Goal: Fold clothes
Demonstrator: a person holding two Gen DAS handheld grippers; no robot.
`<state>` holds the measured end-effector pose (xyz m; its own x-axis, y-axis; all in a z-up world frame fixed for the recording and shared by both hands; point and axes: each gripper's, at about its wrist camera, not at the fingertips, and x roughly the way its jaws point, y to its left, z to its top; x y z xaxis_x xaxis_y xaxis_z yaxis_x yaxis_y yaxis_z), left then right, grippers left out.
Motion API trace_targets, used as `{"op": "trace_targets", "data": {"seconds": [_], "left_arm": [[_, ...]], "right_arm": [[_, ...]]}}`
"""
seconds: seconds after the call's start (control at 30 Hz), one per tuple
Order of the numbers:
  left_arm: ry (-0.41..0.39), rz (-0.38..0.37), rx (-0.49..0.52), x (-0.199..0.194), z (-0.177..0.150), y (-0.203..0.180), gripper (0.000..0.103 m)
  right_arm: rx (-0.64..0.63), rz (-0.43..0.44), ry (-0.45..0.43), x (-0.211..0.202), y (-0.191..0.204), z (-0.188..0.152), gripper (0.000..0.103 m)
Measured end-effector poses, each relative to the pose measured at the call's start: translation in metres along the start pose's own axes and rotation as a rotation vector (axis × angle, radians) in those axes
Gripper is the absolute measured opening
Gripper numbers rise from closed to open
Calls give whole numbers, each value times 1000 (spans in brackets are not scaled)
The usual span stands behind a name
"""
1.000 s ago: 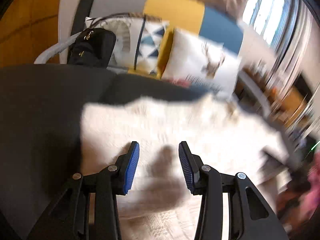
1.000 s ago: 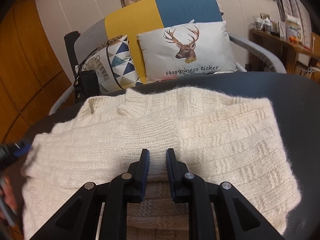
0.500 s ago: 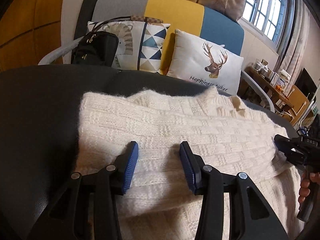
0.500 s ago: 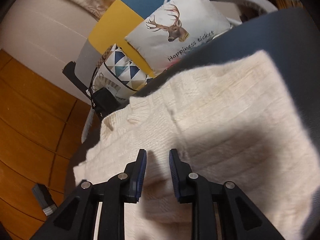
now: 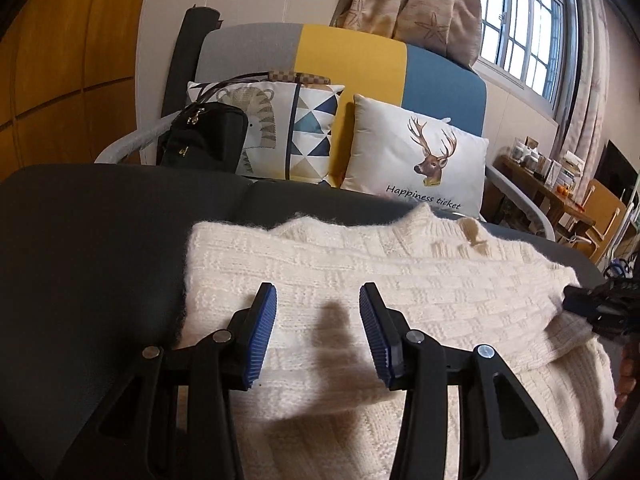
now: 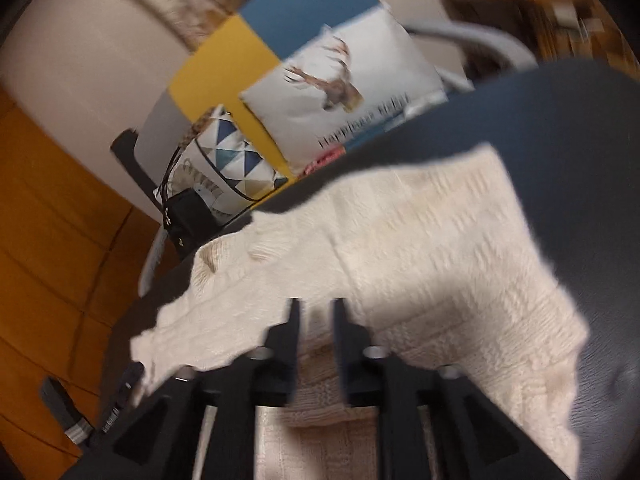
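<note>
Both tongs hung over the sweater [image 5: 400,292] with nothing between their pads: the left tongs [image 5: 318,330] stood apart, the right tongs [image 6: 316,320] narrower and just opening, likely freed after laying a fold. Cream and chunky-knit, the sweater lay doubled across the dark desk [image 5: 100,232], its folded edge toward the far edge.

A home living room: a grey, yellow and blue sofa [image 5: 352,60] with a deer cushion [image 5: 416,160], starfish-print curtains [image 5: 412,0] by a barred window [image 5: 520,28], and a cluttered wooden side table [image 5: 548,188].
</note>
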<state>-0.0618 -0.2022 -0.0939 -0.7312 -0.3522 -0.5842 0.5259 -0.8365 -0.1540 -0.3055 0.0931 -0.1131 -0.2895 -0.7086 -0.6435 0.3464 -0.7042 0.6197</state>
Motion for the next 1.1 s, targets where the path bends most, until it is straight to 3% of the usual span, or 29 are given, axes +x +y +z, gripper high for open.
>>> {"op": "trace_targets", "data": {"seconds": [0.17,0.2,0.23,0.27,0.5,0.57,0.67,0.8,0.87,0.97,1.0,1.1], "left_arm": [[25,9,-2,7,-2,1,46],[22,10,-2,7,-3,1,46],[19,11,-1,6,-3,0,46],[16,10,0,6,-3,0,46],[15,7,3,7,-4,1,46],[12,8,4,6,-4,1,46],[9,11,10,6,-5,0,46],[11,11,23,7,-6,-2,46],[44,11,33,14,-6,-4,46],[118,11,40,29,-7,-5,46],[113,11,41,28,-8,-6,46],[68,5,47,19,-9,-7,46]], "right_arm": [[90,71,57,20,-7,0,25],[86,85,56,22,-5,0,21],[83,100,56,24,-3,0,5],[69,102,50,24,1,0,2],[-3,77,-52,-13,22,-3,0],[45,93,-30,-13,14,-3,5],[151,113,36,-2,-5,-9,25],[274,132,86,17,-22,-16,25],[299,145,69,22,-22,-15,25],[265,154,42,30,-12,-10,21],[246,143,38,32,-8,-9,8],[150,86,16,25,5,-7,6]]}}
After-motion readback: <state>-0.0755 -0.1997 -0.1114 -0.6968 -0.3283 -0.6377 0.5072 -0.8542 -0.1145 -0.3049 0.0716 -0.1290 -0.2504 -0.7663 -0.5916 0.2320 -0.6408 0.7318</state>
